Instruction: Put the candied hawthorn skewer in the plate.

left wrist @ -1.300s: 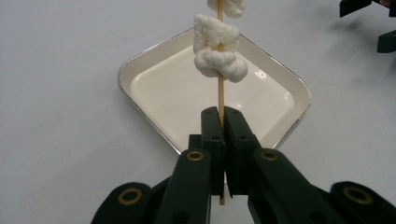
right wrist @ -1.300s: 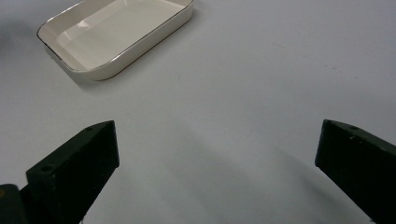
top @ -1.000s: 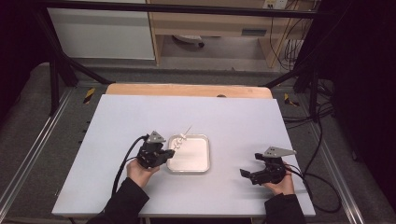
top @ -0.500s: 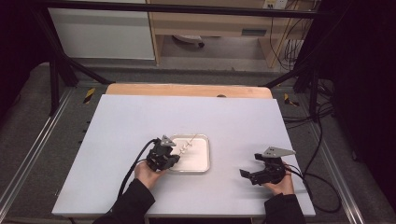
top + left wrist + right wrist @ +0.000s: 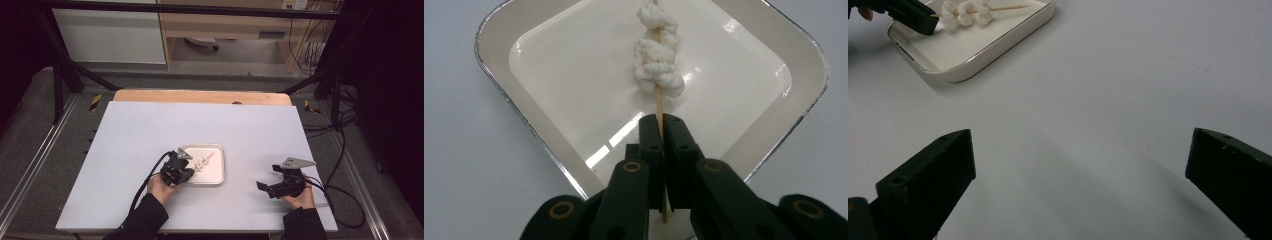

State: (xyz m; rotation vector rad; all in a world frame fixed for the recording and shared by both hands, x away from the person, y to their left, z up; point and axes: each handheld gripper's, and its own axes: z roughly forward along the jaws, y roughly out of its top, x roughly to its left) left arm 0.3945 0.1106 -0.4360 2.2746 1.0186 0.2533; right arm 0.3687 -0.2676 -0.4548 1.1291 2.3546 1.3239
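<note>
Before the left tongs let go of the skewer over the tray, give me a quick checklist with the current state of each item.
1. Left tongs clamped on the skewer stick: ok, jaws shut on it.
2. White pieces on the stick: ok, bunched near the middle.
3. Skewer over the tray, not the table: ok, it lies inside the rim.
4. Skewer resting on the tray floor: cannot tell; the pieces look low, contact unclear.
5. Right tongs out of the way: ok, open over bare table, apart from the tray.
6. Tray flat on the table: ok.
</note>
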